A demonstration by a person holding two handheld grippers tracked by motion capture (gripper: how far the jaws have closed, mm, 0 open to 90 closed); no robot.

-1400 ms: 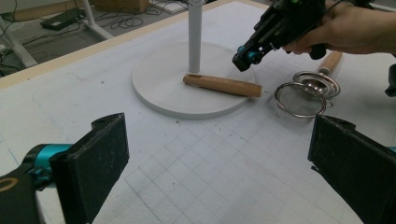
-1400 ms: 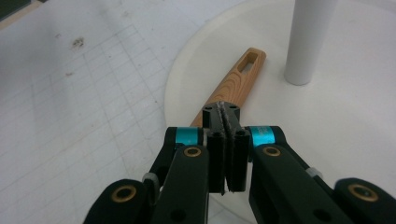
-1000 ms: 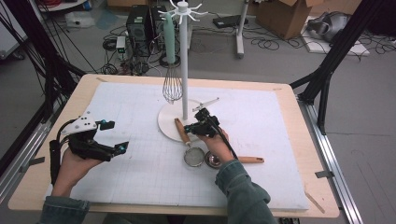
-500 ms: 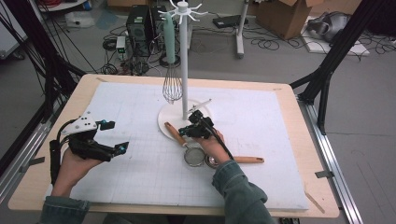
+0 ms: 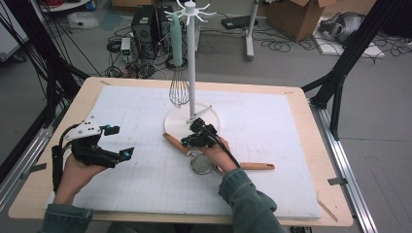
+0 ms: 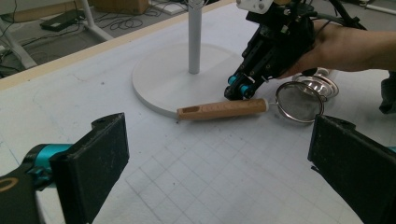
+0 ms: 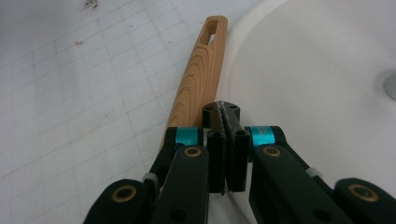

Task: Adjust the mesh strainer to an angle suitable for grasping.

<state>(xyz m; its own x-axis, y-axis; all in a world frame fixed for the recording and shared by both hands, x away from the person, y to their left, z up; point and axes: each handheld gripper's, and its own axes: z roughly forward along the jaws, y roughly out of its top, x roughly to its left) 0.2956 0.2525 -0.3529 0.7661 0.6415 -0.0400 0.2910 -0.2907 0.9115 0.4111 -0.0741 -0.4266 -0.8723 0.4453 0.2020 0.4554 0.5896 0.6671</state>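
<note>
Right tongs (image 7: 223, 112) pressed shut — seemingly empty — just above a strainer's wooden handle (image 7: 198, 79). Left tongs (image 6: 215, 158) wide open, holding nothing.

Black hand-held gripper (image 5: 115, 143), teal joints, brass screws, denim sleeve (image 5: 250, 204)

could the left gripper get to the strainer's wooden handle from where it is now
Probably yes: the left gripper is open, and bare mat lies between it and the wooden handle. The right gripper, shut, sits at the strainer end, leaving the slotted end free.

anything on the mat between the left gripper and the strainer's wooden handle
Nothing: in the left gripper view, bare gridded mat runs from the open left gripper to the wooden handle.
</note>
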